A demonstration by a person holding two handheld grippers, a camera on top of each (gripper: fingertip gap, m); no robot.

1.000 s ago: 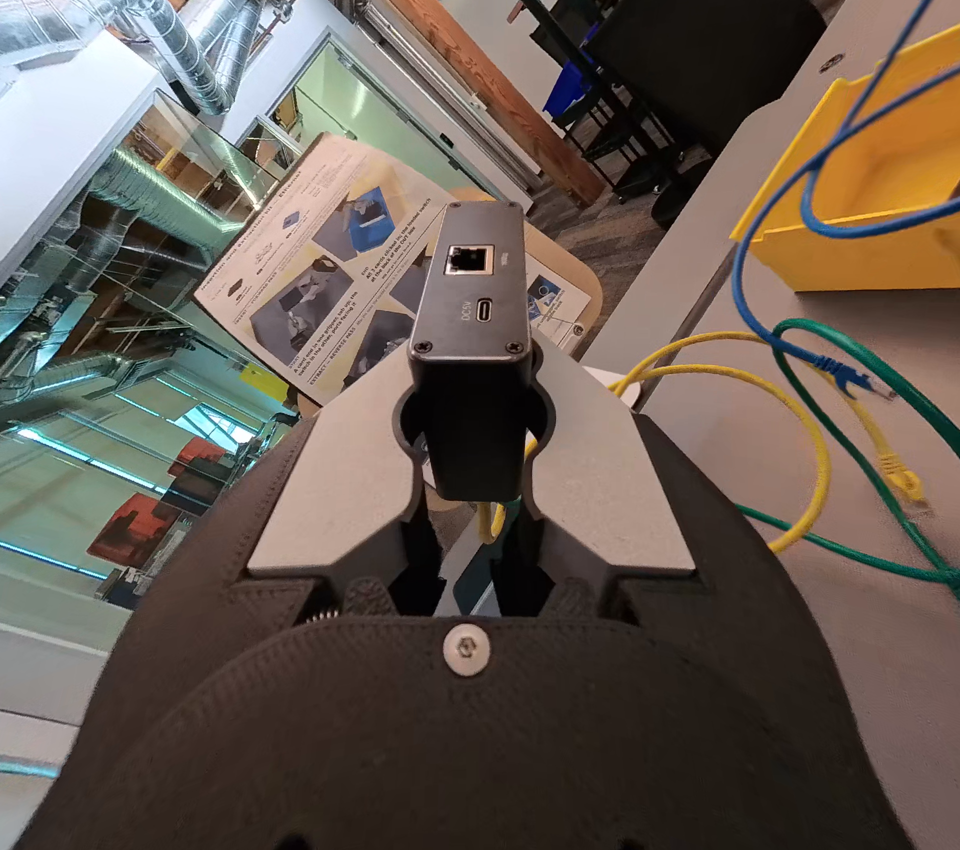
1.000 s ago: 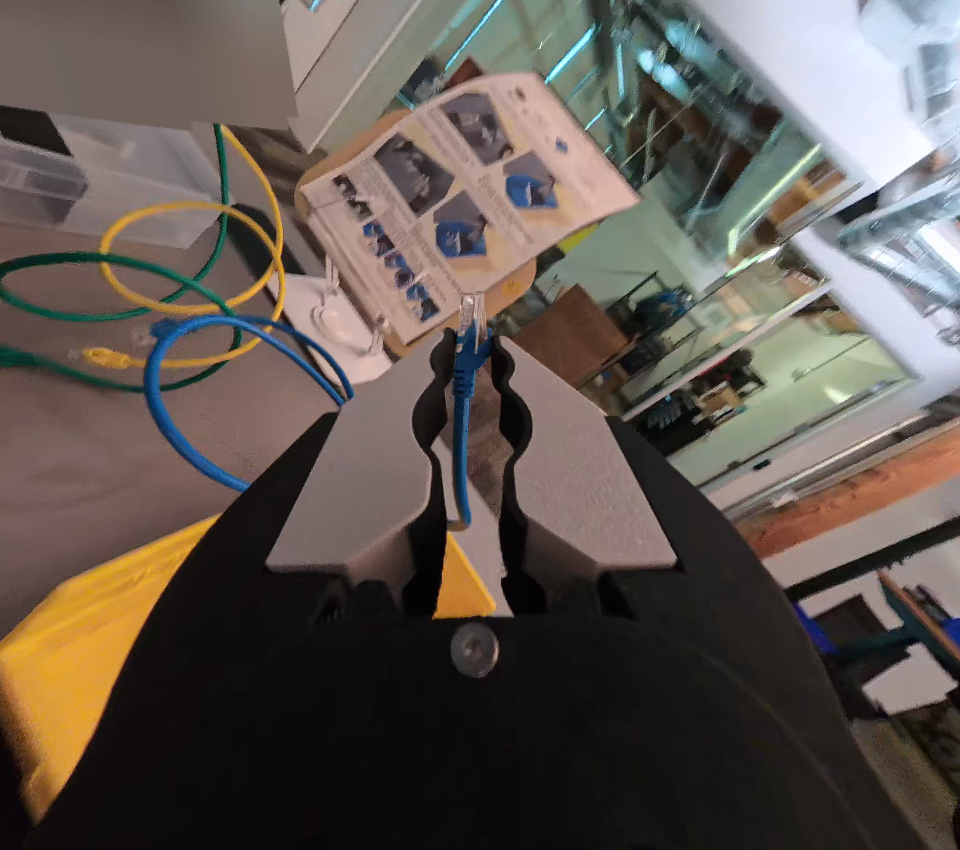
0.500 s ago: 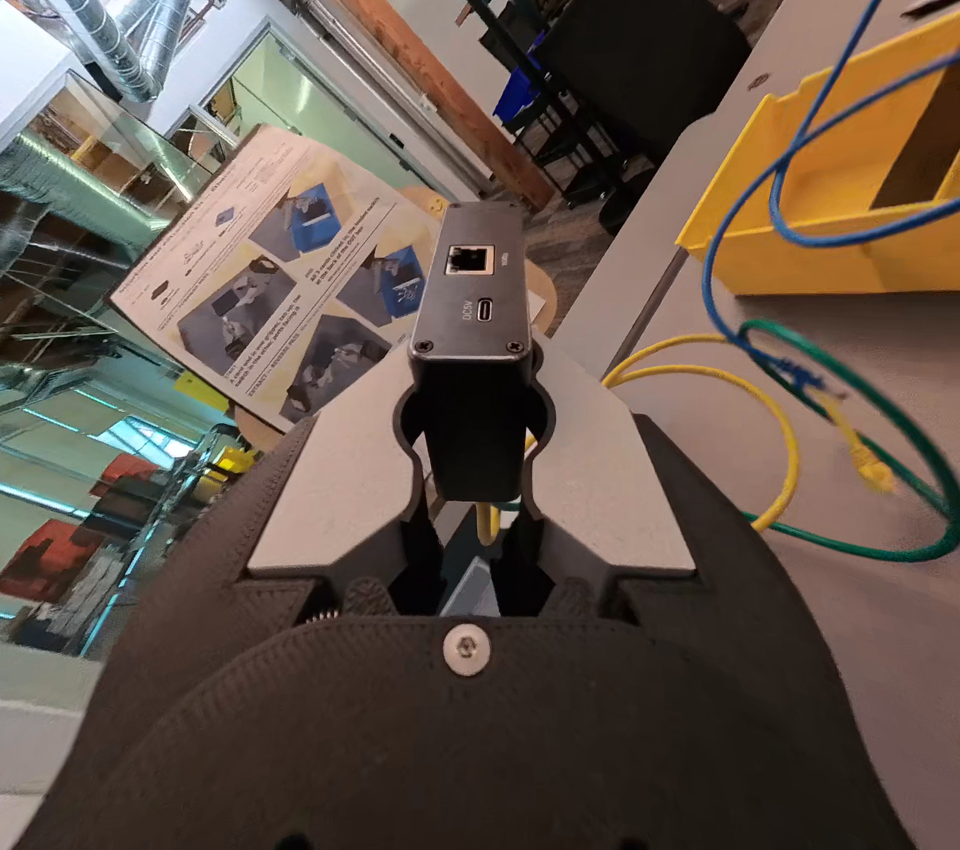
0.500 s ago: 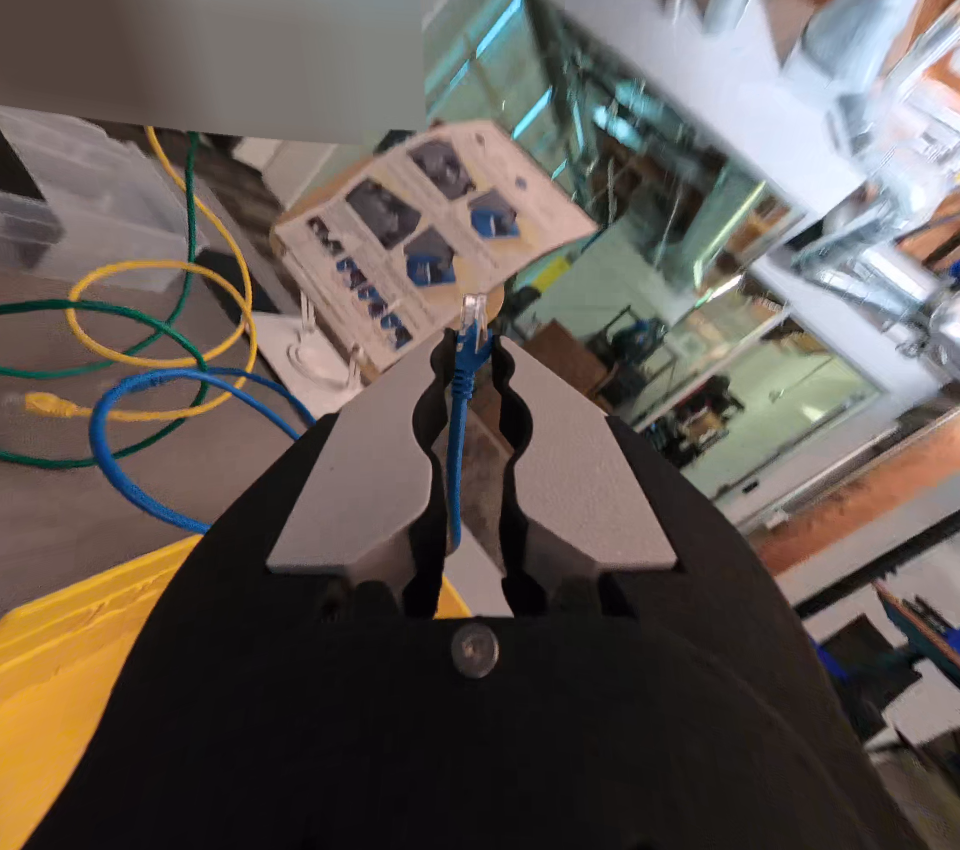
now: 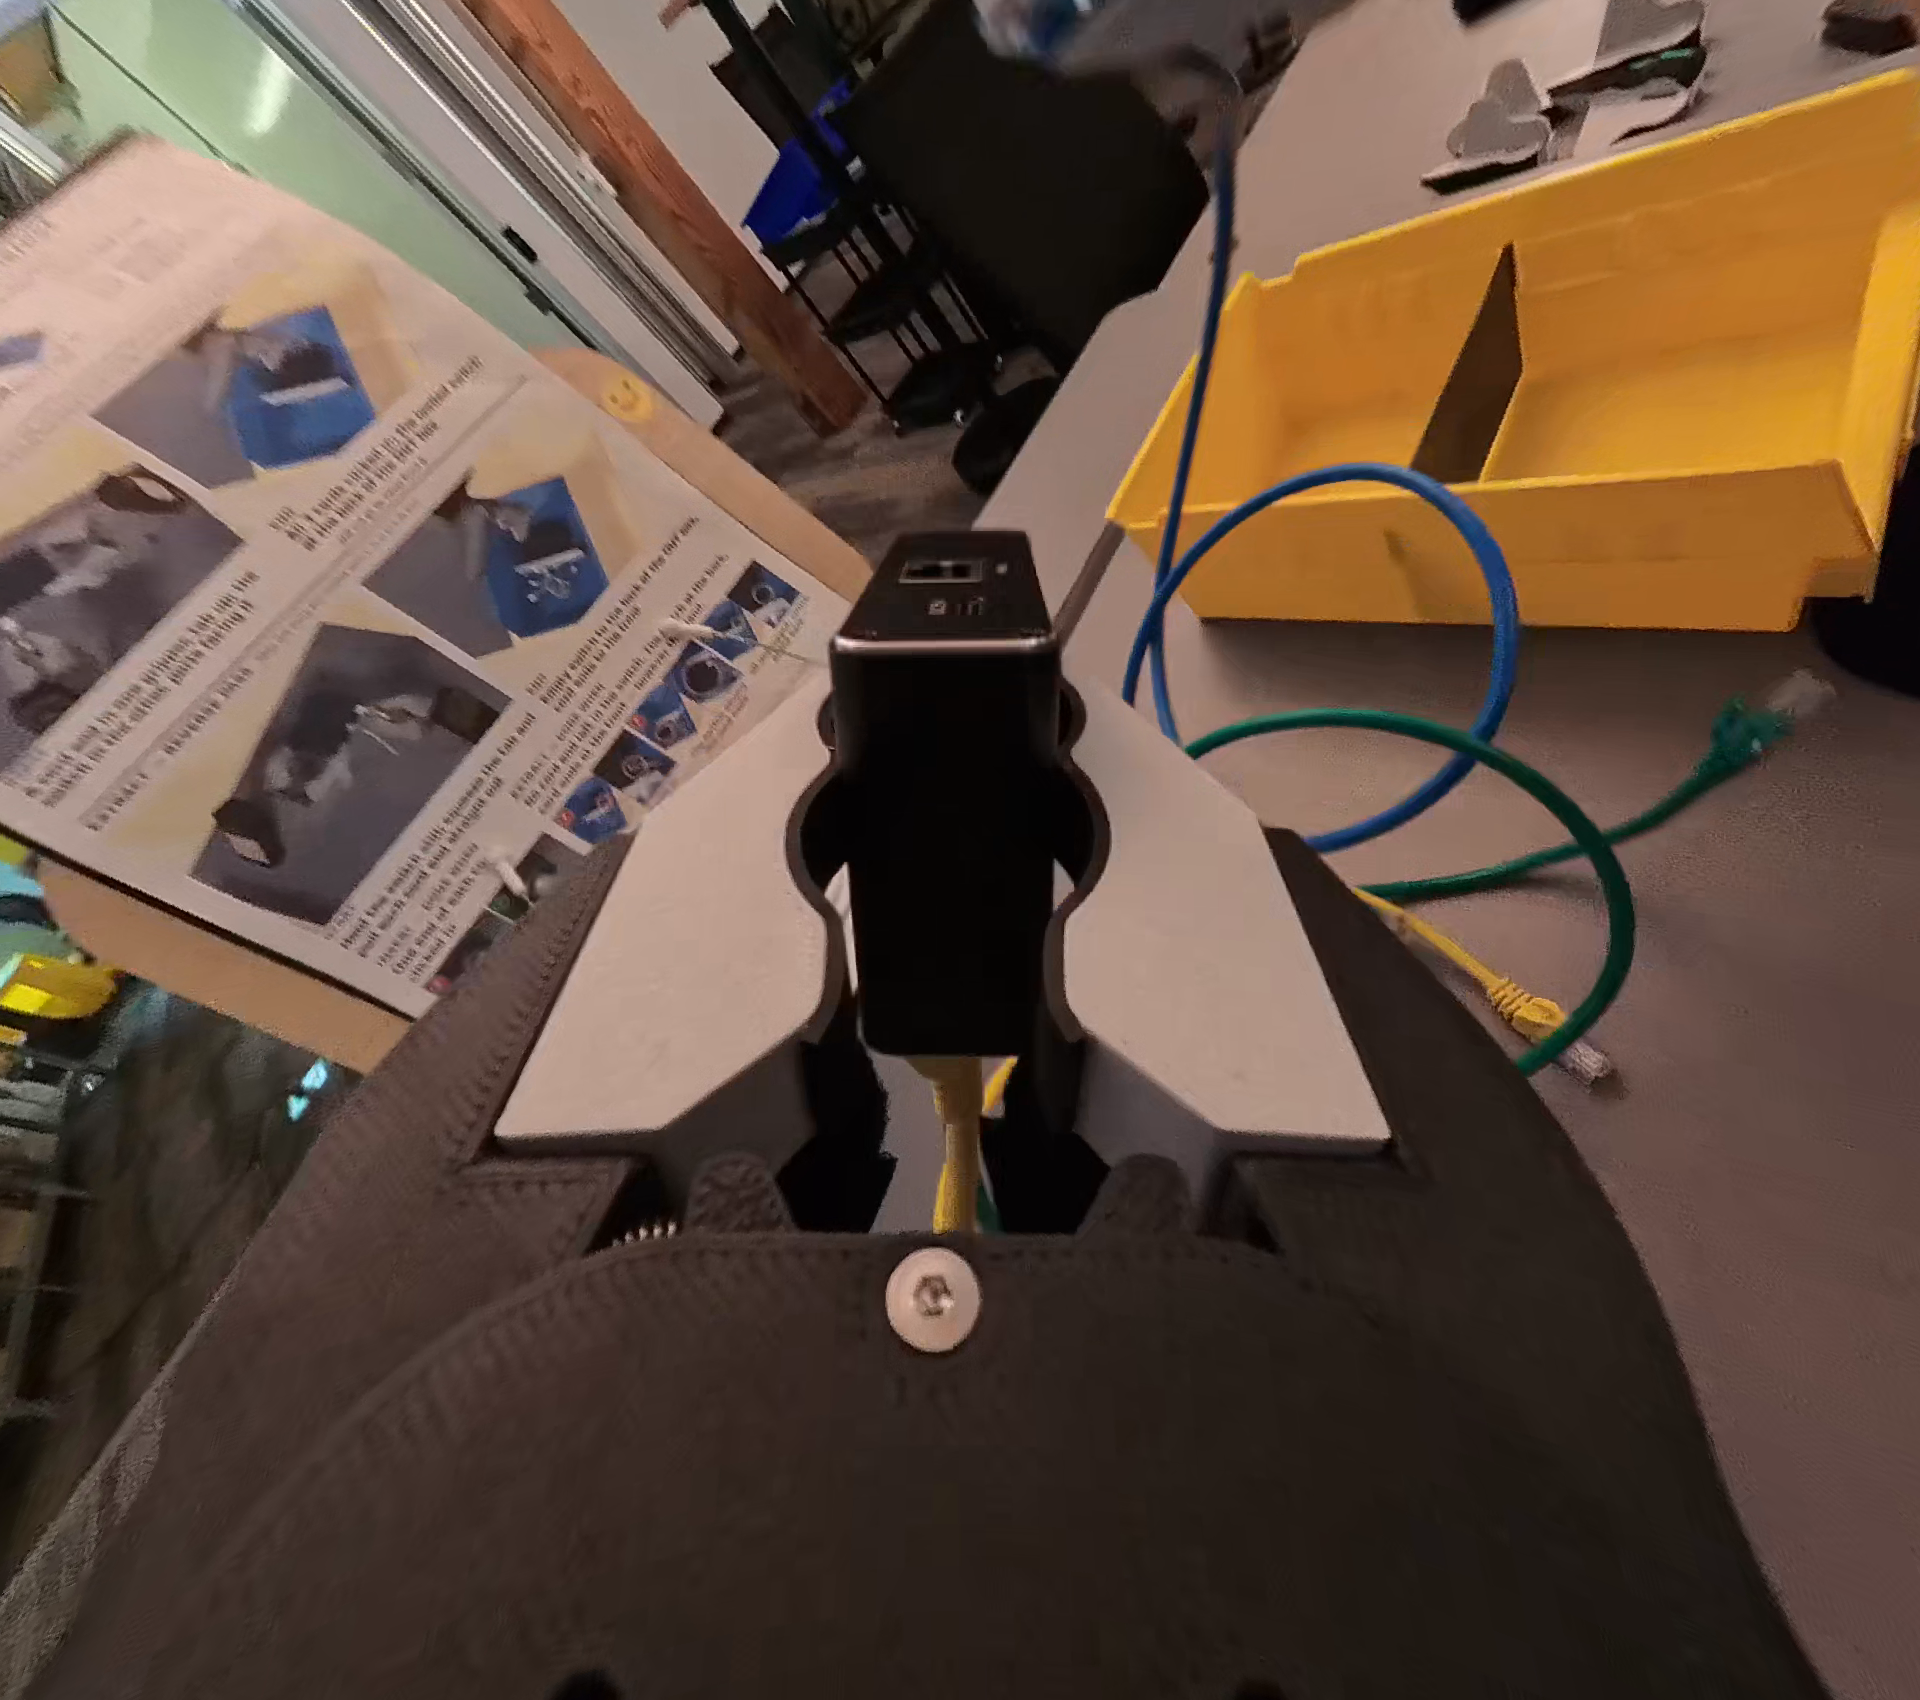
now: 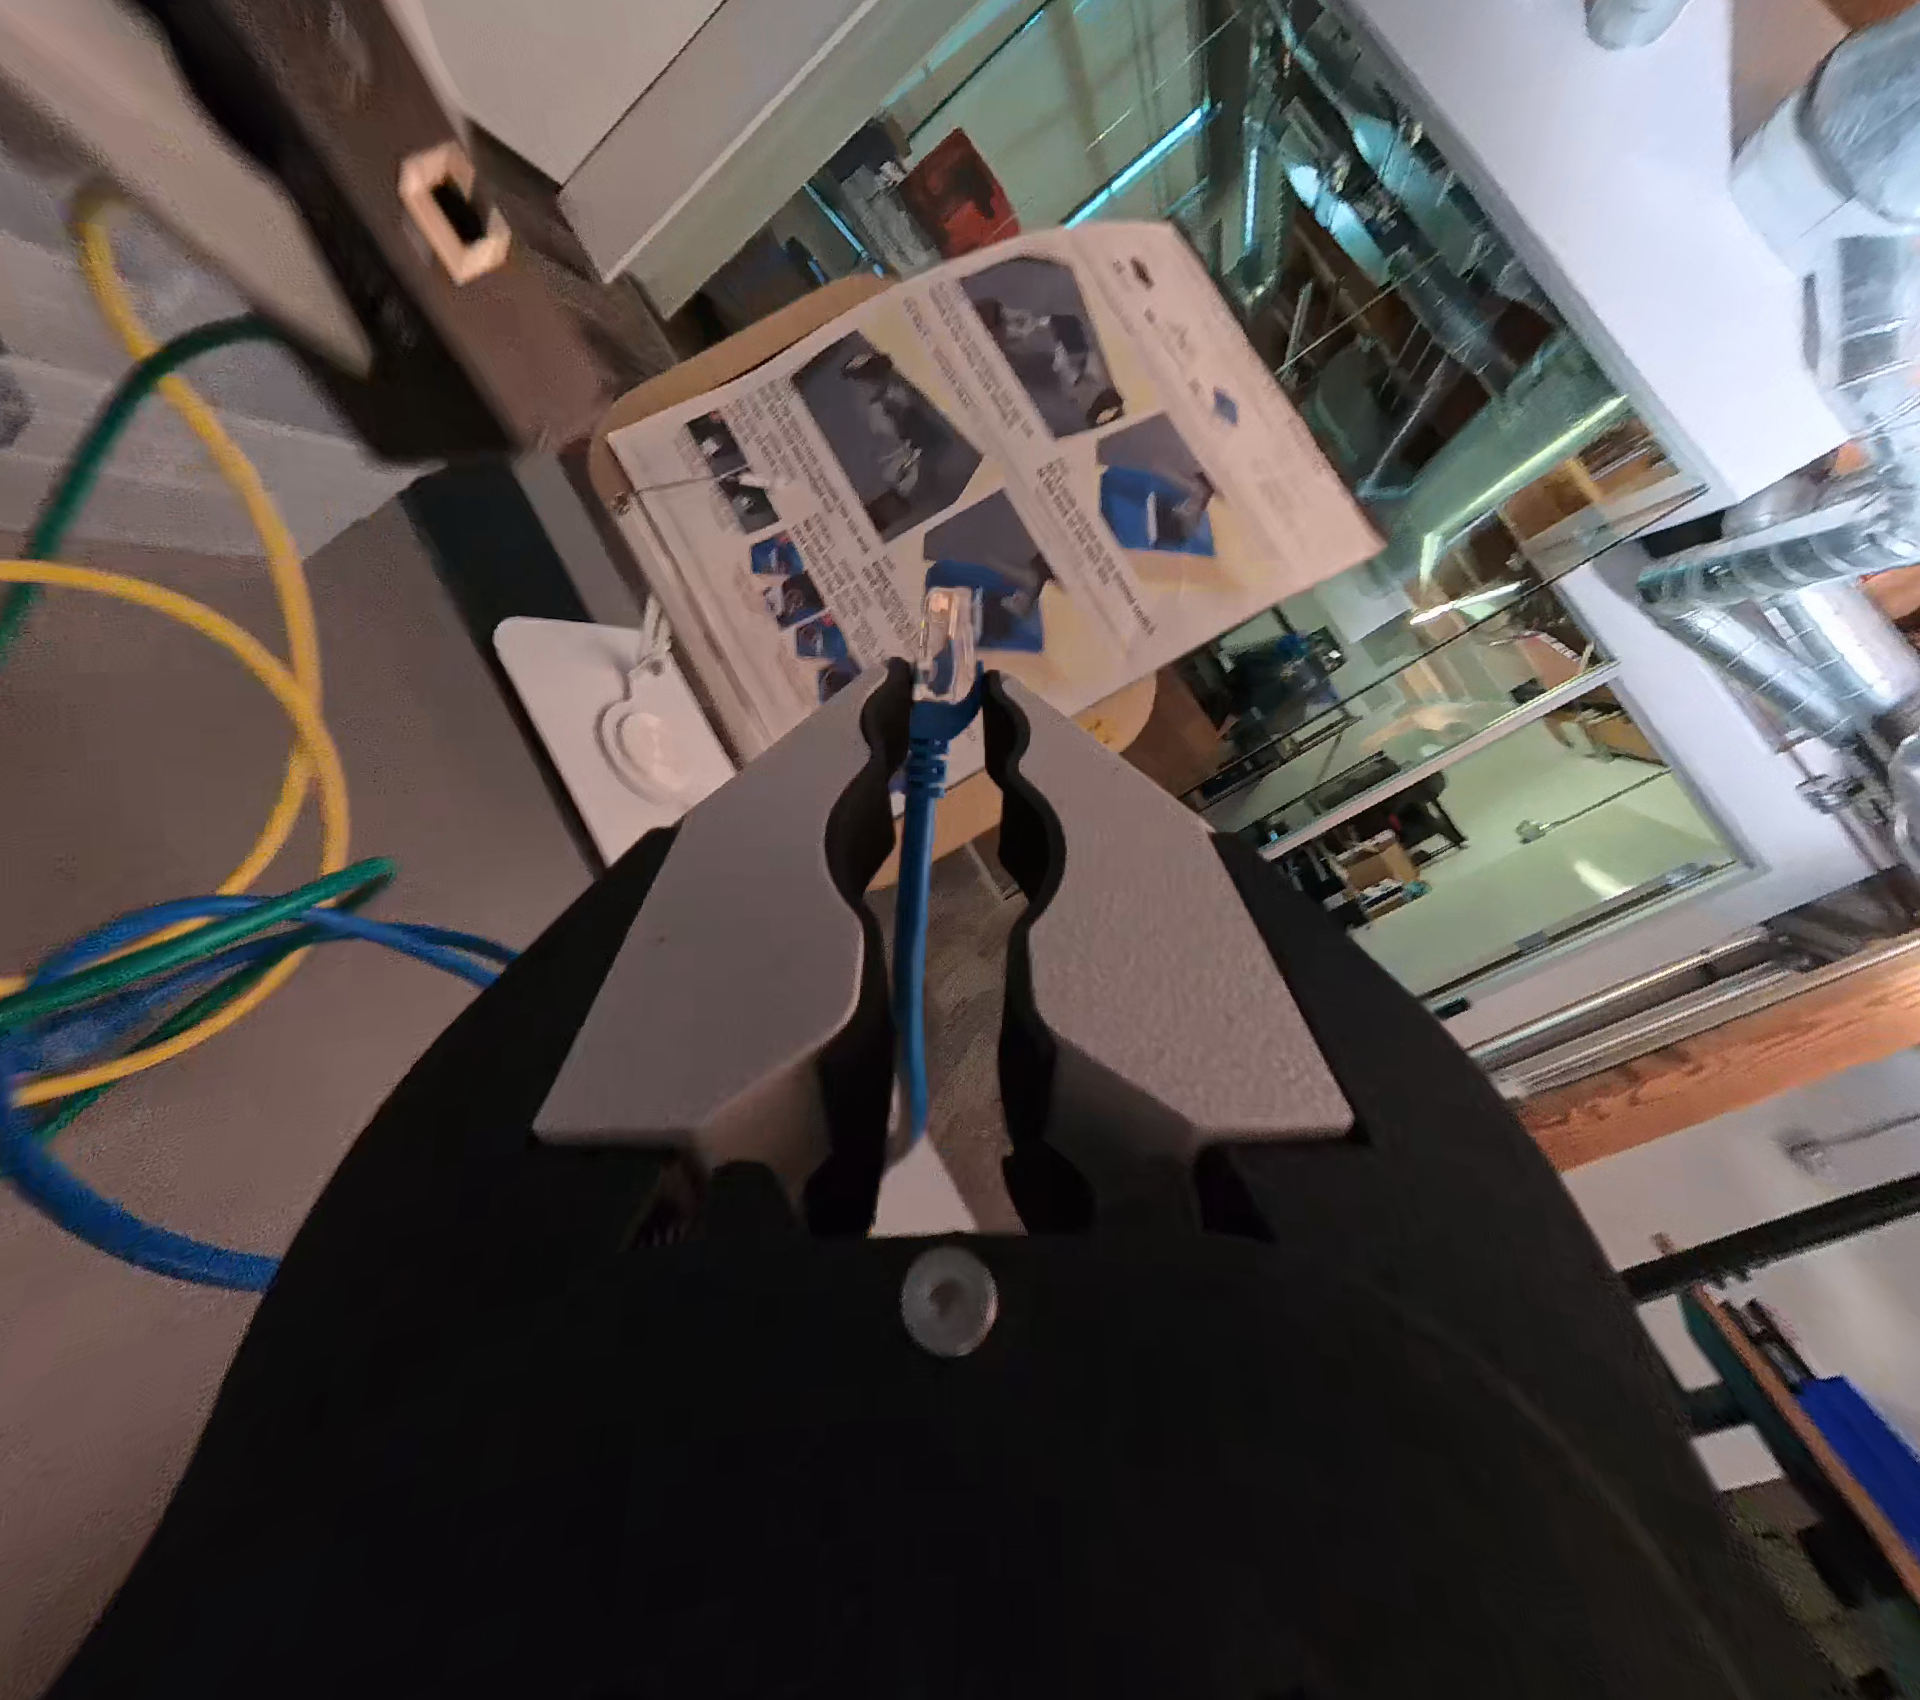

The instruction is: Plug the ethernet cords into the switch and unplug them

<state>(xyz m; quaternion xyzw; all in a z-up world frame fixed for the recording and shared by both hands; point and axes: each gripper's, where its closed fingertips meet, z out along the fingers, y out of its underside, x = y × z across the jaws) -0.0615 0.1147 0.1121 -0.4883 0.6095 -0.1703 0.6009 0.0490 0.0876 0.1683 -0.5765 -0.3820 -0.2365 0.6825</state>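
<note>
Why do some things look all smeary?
In the left wrist view the right claw at the top is blurred, while the black switch in the left claw stays sharp. In the right wrist view that switch is blurred, while the blue cord's plug stays sharp.
</note>
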